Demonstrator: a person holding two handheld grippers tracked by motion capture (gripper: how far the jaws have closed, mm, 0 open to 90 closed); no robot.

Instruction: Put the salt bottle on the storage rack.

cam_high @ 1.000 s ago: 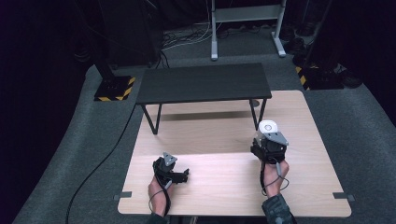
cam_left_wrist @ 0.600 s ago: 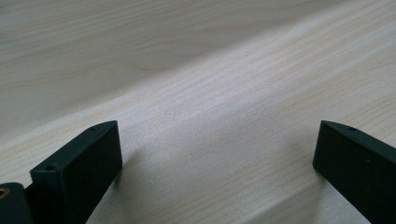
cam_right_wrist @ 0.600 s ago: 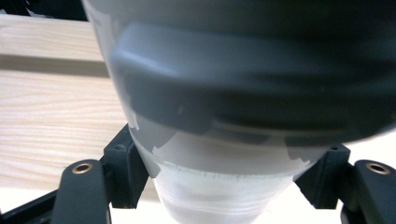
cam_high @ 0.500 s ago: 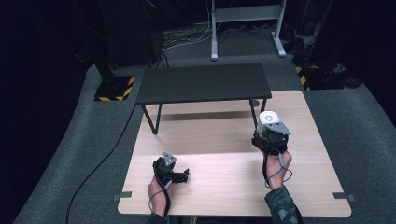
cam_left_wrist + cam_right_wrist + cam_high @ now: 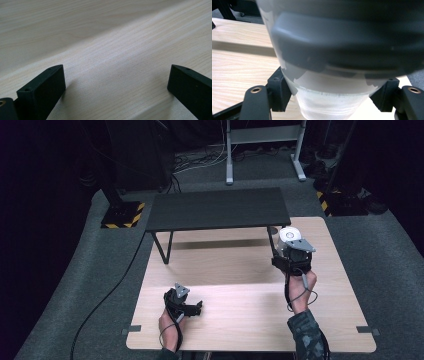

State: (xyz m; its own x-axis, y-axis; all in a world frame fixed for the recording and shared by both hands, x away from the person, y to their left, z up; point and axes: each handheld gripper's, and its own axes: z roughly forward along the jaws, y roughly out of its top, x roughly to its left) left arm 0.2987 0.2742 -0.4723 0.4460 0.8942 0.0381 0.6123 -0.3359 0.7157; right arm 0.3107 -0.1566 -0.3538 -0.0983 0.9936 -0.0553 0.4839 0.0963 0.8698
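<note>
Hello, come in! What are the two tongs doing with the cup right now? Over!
Right tongs shut on the cup, lifted off the wooden table. Left tongs open, empty, low over the wood. Black shelf close beside the cup.

No readable writing anywhere here: no label, brand or number. The cup (image 5: pixel 342 62) clamped between the fingers (image 5: pixel 277 90) carries a plain grey band, unlettered. The only sign-like marks are yellow-and-black hazard stripes (image 5: pixel 121 216) on a floor base, well beyond the fingers.
</note>
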